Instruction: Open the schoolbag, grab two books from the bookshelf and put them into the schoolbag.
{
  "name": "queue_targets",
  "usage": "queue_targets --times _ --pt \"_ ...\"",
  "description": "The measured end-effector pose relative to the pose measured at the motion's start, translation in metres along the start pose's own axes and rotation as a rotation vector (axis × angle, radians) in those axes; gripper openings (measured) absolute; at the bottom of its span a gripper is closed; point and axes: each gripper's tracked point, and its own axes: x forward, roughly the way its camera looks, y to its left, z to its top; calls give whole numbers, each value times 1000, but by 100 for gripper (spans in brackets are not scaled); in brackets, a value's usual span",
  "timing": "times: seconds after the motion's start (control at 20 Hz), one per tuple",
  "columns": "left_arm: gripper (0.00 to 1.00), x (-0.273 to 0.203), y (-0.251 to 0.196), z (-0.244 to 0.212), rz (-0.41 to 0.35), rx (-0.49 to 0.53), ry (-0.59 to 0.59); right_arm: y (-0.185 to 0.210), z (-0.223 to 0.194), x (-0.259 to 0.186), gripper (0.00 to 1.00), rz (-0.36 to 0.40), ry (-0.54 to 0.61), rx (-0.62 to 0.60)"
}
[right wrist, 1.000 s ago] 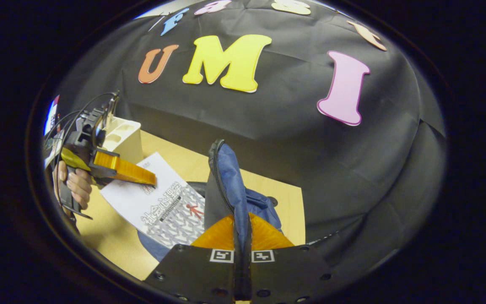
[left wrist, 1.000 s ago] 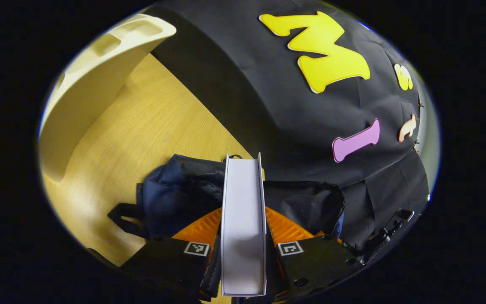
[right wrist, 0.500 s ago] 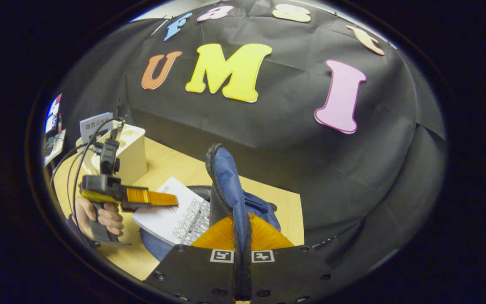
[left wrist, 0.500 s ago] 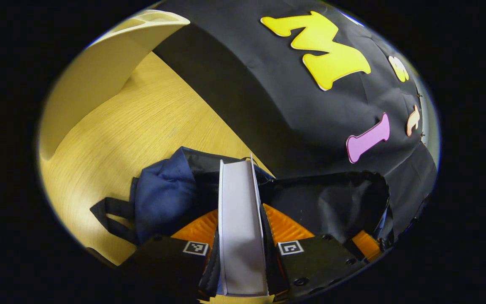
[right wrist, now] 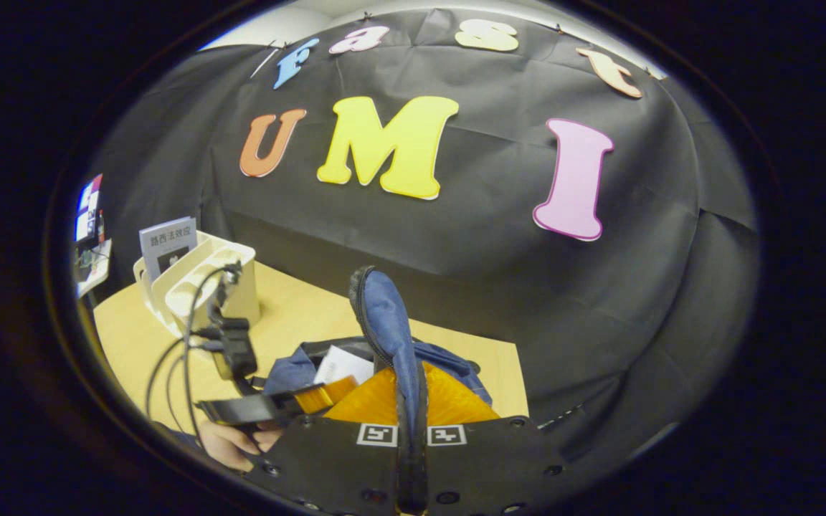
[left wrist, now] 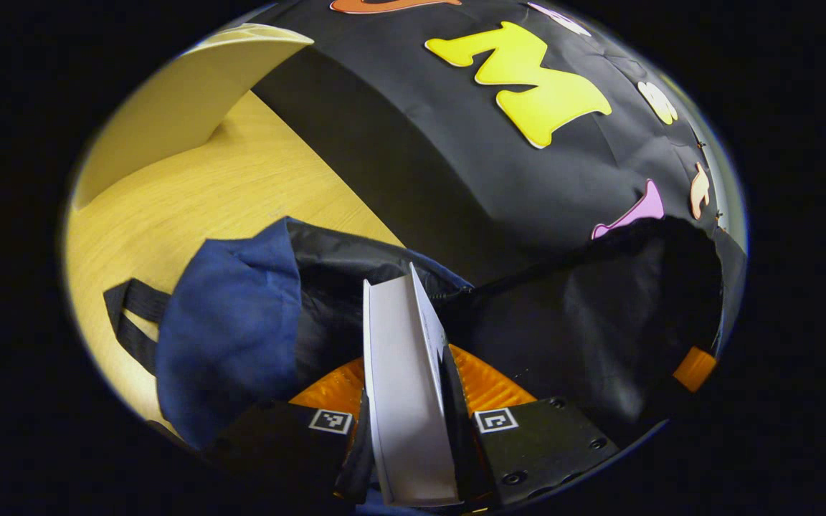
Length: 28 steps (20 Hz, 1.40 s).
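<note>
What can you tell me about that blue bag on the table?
The schoolbag is soft navy fabric with a black lining and black straps, lying slumped on the wooden table. Its mouth gapes open. The right gripper pinches the zippered edge of its flap and holds it upright. The left gripper holds a white book, spine toward the camera, whose far end is already inside the opening.
</note>
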Motion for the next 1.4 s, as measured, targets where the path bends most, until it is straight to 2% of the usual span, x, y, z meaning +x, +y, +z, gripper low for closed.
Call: queue_targets --times 0.2,0.3,0.35,0.4,0.5,0.65,0.85,1.05,1.4 --pt "48 14 -8 -11 -6 -1 -14 13 1 2 0 15 -8 1" --pt "48 14 -7 -14 -6 23 -7 10 -2 4 0 4 -3 -13" --pt "49 15 -3 -15 19 63 5 9 -2 4 0 2 -1 -14" --pt "55 13 10 -18 79 150 37 9 -5 5 0 4 4 -10" --pt "78 11 32 -18 144 287 44 6 -11 7 0 2 15 -7" --pt "94 0 52 -7 221 396 64 1 -21 10 0 -5 36 4" --pt "95 -31 71 16 284 542 46 -3 -32 11 0 -36 51 9" --pt "95 -79 83 47 292 666 31 4 -41 8 1 -36 48 47" --pt "94 -170 98 122 324 758 -40 23 -52 13 1 -10 31 147"
